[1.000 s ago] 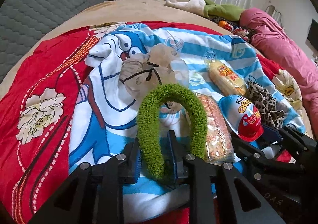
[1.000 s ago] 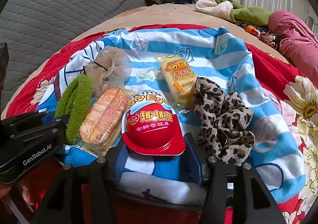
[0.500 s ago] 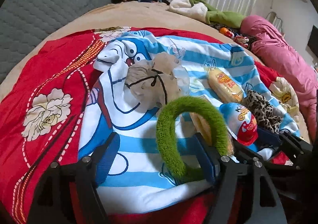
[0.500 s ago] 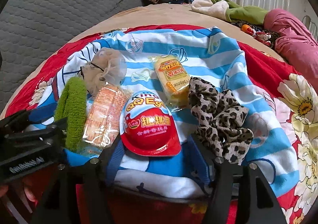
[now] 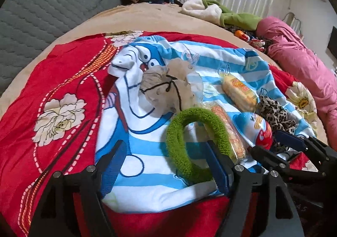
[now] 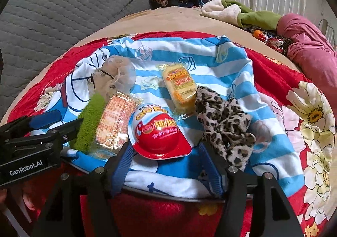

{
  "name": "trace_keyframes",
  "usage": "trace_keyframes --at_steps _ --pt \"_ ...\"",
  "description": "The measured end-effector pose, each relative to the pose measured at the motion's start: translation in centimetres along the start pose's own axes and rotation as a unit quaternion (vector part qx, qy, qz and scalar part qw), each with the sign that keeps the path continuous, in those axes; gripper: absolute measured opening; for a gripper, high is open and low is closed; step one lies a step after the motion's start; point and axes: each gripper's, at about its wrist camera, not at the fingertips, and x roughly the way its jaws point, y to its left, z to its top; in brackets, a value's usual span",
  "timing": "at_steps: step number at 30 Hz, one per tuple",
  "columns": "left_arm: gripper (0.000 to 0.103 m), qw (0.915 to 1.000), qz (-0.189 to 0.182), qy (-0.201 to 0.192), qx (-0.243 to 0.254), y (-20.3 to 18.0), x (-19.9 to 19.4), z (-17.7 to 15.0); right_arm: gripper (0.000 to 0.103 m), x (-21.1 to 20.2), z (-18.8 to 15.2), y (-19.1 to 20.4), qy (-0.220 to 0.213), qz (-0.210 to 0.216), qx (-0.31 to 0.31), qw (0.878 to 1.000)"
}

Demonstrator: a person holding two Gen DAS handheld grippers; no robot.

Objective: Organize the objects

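- We hold two grippers low at the near edge of a bed, over a blue-and-white striped cartoon towel (image 6: 189,62) spread on a red floral blanket (image 5: 52,89).
- Our left gripper (image 5: 166,163) is spread wide and holds nothing; a fuzzy green headband (image 5: 189,131) lies between its fingers, close to the right one.
- Our right gripper (image 6: 166,163) is also wide open and empty, with a red-and-white toy egg pack (image 6: 158,133) just ahead of it.
- We judge the step in hand to be picking the next item. To do it well, we would centre the left gripper on one arm of the headband, press slightly into the soft towel, and close gently so the plush does not slip.
- The headband is a green arch, open end toward us, touching a clear biscuit packet (image 6: 115,123) on its right.
- Farther off lie a beige mesh pouch (image 5: 168,91), a yellow cake packet (image 6: 181,87) and a leopard-print scrunchie (image 6: 223,123).
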Motion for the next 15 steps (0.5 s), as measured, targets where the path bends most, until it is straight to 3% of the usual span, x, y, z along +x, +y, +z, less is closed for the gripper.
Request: trace_keyframes --at_steps 15 --pt "0.085 0.9999 0.009 -0.014 0.005 0.2 -2.3 -0.2 0.074 -2.8 0.5 0.6 -0.031 -0.003 -0.004 0.999"
